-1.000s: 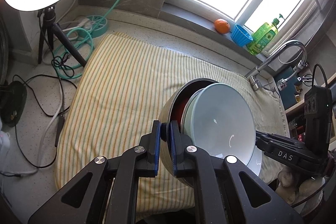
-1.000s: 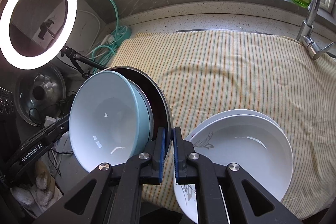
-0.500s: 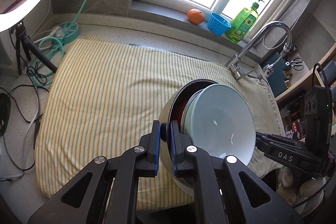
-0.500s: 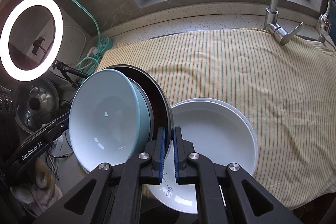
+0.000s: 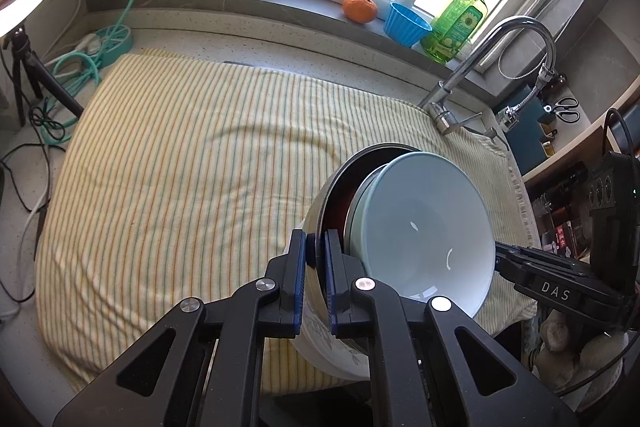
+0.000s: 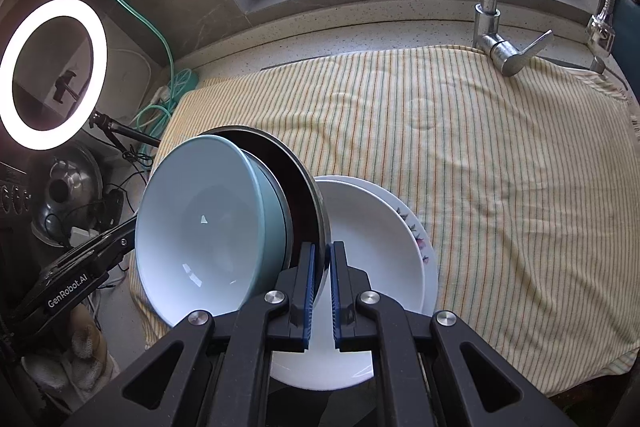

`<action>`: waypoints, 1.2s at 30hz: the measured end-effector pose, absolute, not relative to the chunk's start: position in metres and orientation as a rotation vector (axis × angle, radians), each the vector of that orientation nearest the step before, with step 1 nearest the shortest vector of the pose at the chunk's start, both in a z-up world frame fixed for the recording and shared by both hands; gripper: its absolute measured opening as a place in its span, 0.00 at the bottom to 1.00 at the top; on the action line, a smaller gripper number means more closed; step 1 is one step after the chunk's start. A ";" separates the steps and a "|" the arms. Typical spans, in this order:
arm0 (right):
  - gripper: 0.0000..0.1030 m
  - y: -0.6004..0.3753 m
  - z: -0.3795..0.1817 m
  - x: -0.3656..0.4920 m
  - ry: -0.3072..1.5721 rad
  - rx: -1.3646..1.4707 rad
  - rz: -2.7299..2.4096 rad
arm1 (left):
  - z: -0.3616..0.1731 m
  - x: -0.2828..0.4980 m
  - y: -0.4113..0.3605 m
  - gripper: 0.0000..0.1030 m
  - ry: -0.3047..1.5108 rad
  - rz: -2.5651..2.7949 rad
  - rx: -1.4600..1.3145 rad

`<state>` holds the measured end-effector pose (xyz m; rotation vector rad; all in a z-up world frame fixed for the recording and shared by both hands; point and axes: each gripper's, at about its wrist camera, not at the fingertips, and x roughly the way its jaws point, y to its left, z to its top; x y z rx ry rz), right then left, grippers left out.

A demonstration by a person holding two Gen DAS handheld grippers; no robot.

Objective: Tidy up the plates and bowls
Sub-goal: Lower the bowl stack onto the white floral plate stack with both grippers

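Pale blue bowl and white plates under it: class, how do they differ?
The pale blue bowl is deep and tipped up on edge; the white plates are shallow and lie flat on the striped cloth. The bowl is plain blue, nested in a dark-rimmed bowl held by both grippers; one plate has flowers. All are round.

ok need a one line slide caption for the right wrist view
Right hand-held gripper clamps the dark bowl with a pale blue bowl nested inside, above stacked white plates on a striped cloth.
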<state>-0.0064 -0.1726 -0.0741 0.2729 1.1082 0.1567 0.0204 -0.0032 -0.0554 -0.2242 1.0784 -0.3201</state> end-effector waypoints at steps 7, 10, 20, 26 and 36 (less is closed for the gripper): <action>0.07 -0.190 -0.083 -0.011 1.131 0.273 0.146 | -0.063 0.016 -0.022 0.07 1.109 -0.324 -0.222; 0.07 -0.196 -0.088 -0.013 1.140 0.279 0.144 | -0.065 0.014 -0.026 0.07 1.119 -0.326 -0.216; 0.07 -0.204 -0.096 -0.017 1.151 0.296 0.145 | -0.072 0.013 -0.036 0.07 1.149 -0.325 -0.192; 0.07 -0.205 -0.099 -0.017 1.156 0.302 0.147 | -0.074 0.013 -0.037 0.07 1.151 -0.323 -0.183; 0.07 -0.204 -0.100 -0.015 1.158 0.307 0.150 | -0.076 0.015 -0.035 0.07 1.161 -0.323 -0.186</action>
